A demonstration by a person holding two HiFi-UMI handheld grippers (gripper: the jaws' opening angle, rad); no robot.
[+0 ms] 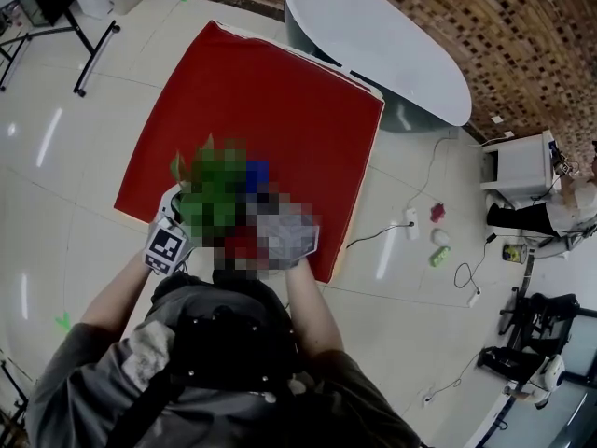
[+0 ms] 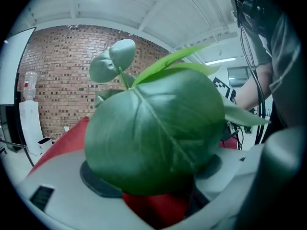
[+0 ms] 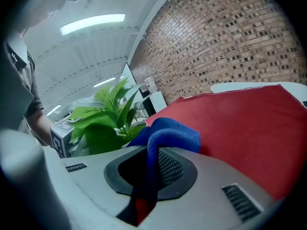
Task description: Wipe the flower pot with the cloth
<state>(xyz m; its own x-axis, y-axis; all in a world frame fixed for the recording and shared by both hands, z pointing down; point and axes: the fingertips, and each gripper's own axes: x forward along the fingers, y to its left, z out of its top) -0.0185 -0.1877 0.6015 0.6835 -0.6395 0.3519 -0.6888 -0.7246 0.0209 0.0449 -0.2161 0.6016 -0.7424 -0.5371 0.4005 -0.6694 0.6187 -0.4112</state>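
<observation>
A plant with broad green leaves [image 1: 213, 189] stands near the front edge of the red-covered table [image 1: 270, 101]. In the left gripper view one big leaf [image 2: 153, 133] fills the middle and hides the pads. Below it the red flower pot [image 2: 153, 209] sits between the jaws of my left gripper [image 2: 153, 195], which stand wide and appear closed on it. My right gripper [image 3: 144, 176] is shut on a folded blue cloth [image 3: 168, 133], held just right of the plant [image 3: 103, 123]. From the head view the cloth [image 1: 256, 171] shows beside the leaves; both grippers are partly under mosaic.
A white oval table [image 1: 382, 35] stands behind the red one. On the floor to the right lie cables, a power strip [image 1: 410, 222] and a white cabinet [image 1: 518, 166]. A brick wall [image 3: 230, 37] runs behind.
</observation>
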